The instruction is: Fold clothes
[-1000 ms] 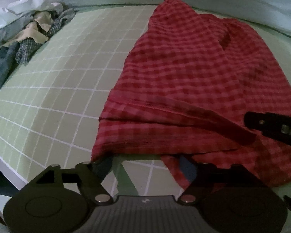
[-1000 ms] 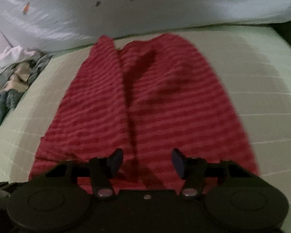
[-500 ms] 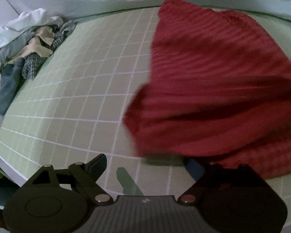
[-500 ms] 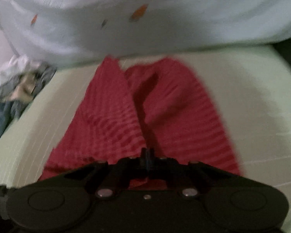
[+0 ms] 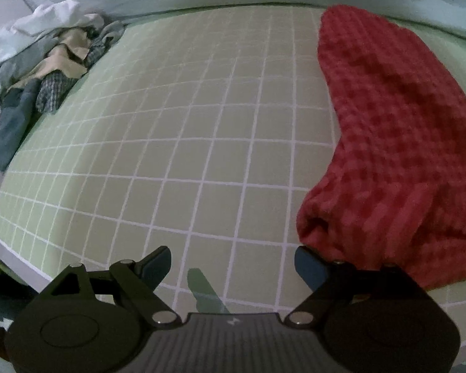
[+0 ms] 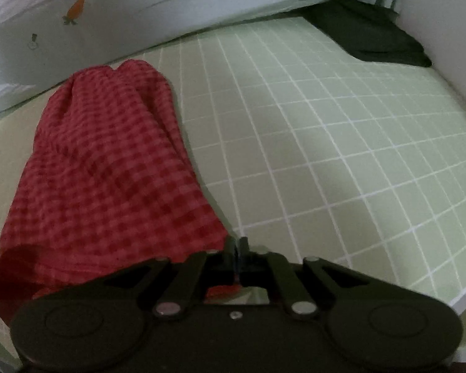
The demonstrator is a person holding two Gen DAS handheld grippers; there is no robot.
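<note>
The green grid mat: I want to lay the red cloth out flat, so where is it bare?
Bare mat lies between the clothes pile and the red cloth, and again from the cloth to the dark garment in the far corner. It is crowded at that pile. The right claw pinches the cloth; the left claw is open.

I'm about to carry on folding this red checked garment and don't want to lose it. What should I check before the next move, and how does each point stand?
1. Right gripper shut on the red checked garment: ok, fingers together with cloth pinched between them.
2. Left gripper free for a second hold: ok, open, nothing between its fingers.
3. Bare green grid mat to lay the fold on: ok.
4. Garment smooth and flat: not ok, it hangs bunched toward the right gripper.
5. Pile of clothes out of the way: ok, at the mat's far left edge.
6. Firmness of the pinch: cannot tell.
</note>
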